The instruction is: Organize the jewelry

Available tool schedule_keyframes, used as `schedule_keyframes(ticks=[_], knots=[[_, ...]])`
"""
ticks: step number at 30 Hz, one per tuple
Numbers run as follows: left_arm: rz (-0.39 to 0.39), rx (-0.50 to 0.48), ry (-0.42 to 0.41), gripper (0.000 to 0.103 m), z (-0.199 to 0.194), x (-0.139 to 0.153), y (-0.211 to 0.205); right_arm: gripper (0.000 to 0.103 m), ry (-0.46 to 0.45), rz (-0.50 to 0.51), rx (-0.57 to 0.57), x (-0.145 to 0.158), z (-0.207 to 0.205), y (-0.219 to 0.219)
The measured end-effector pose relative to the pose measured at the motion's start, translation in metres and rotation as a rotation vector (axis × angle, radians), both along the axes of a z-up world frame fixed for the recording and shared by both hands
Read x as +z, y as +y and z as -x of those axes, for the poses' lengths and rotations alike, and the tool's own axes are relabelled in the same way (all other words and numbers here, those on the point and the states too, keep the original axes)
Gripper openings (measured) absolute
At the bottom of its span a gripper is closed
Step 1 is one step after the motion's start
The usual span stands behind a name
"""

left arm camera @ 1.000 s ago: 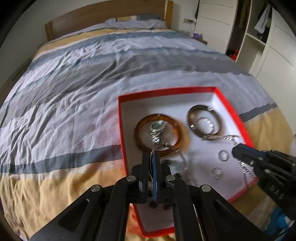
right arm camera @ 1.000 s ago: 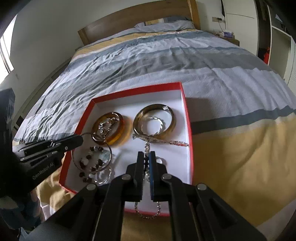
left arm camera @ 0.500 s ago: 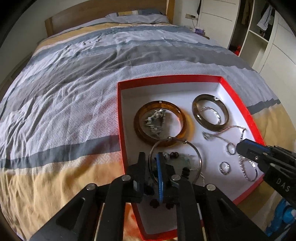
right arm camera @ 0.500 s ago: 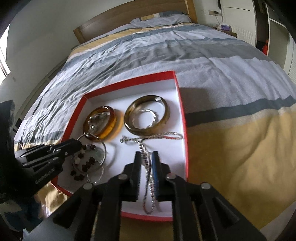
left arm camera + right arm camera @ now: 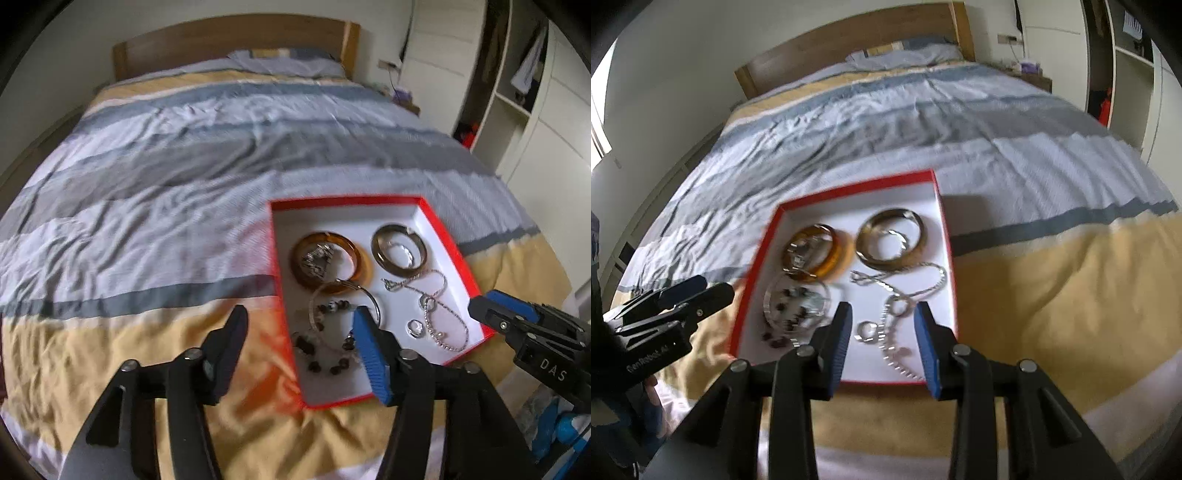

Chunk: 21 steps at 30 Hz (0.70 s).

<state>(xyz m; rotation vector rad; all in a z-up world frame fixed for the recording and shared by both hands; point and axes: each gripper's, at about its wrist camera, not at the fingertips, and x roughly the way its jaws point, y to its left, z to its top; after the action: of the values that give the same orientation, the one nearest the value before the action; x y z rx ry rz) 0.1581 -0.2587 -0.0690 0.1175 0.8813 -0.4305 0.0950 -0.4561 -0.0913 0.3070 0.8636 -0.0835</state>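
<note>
A red box [image 5: 347, 201] with a white inside lies on the bed. It holds an amber bangle [image 5: 360, 258], a brown bangle [image 5: 378, 254], a silver hoop [image 5: 332, 286] with dark beads, a silver chain [image 5: 443, 317] and small rings. My left gripper [image 5: 299, 314] hovers over the box's left wall, its jaws opening with nothing gripped. My right gripper [image 5: 882, 310] hangs above the near end of the box [image 5: 857, 190], its jaws opening too. The chain [image 5: 938, 277] and a ring [image 5: 866, 328] lie loose in the box below them.
The box sits near the foot of a striped grey, white and yellow duvet [image 5: 166, 192]. A wooden headboard [image 5: 229, 40] stands at the far end. White wardrobes with open shelves [image 5: 517, 96] stand to the right of the bed.
Both grippers went from shut to open and drew back and upward. The beaded hoop left the left jaws and the chain left the right jaws; both now rest in the box.
</note>
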Motion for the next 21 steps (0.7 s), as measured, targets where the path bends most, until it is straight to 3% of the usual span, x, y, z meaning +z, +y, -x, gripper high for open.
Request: schedule_keyframes(ticks=[4,12,21], knots=[[-0.010,0.070,-0.073,0.075,0.024,0.029,0.030,0.036,-0.036,0.025,-0.004,0.026,0.018,0.024],[-0.021,0.153,-0.179,0.100,0.078,0.065,0.098,0.060,-0.086,0.061,0.002,0.058,0.065,0.079],[-0.035,0.184,-0.270,0.102,0.130,0.081,0.145,0.070,-0.139,0.127,0.016,0.080,0.106,0.129]])
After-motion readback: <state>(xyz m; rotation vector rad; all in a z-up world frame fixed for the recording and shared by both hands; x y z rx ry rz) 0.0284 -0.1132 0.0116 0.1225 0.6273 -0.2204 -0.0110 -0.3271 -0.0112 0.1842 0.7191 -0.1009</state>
